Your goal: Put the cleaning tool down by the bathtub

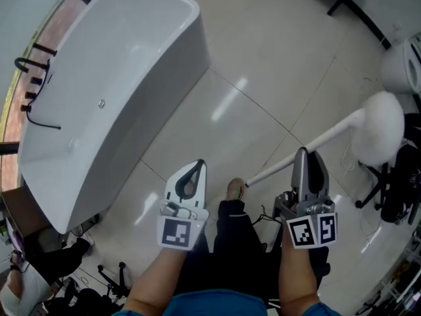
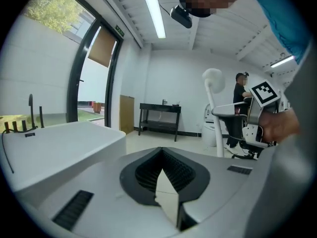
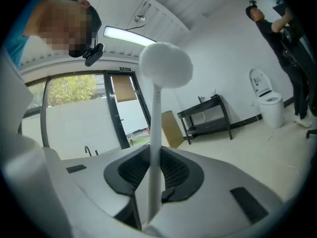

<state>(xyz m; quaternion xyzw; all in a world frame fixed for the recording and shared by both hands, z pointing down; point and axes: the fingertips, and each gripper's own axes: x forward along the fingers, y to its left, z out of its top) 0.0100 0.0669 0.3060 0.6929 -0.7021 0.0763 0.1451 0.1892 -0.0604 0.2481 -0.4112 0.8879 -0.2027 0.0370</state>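
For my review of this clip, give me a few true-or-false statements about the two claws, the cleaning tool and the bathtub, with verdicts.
1. The right claw is closed on the handle of the cleaning tool. True.
2. The left claw grips the tool as well. False: it is shut with nothing in it.
3. The tool lies on the floor against the bathtub. False: the right claw holds it, well apart from the tub.
4. In the head view the bathtub is on the left claw's side. True.
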